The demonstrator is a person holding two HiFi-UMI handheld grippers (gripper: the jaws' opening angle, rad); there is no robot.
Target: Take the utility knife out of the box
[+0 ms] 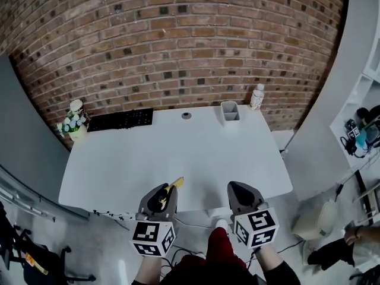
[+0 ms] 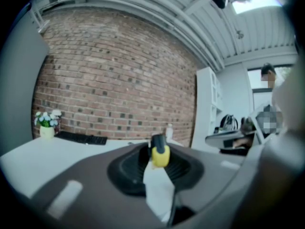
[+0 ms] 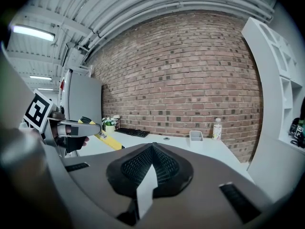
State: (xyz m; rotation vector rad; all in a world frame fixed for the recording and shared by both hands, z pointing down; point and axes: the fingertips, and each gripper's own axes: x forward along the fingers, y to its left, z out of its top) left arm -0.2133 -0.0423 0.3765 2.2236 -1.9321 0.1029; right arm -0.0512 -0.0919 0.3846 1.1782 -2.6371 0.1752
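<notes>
My left gripper (image 1: 166, 192) is shut on a yellow utility knife (image 1: 176, 184) above the table's near edge. The knife's tip sticks out past the jaws, up and to the right. In the left gripper view the knife's yellow and black end (image 2: 159, 154) sits clamped between the dark pads. My right gripper (image 1: 236, 187) hovers beside it to the right, shut with nothing in it. The right gripper view shows the left gripper (image 3: 71, 128) with the knife (image 3: 107, 140) pointing toward the table. A small grey box (image 1: 229, 112) stands at the table's far right side, well away from both grippers.
On the white table (image 1: 178, 153), a white bottle (image 1: 256, 96) stands next to the box. A black keyboard (image 1: 122, 119) and a pot of flowers (image 1: 74, 123) are at the far left, and a small round object (image 1: 186, 116) at the back middle. White shelves (image 1: 365, 94) stand to the right.
</notes>
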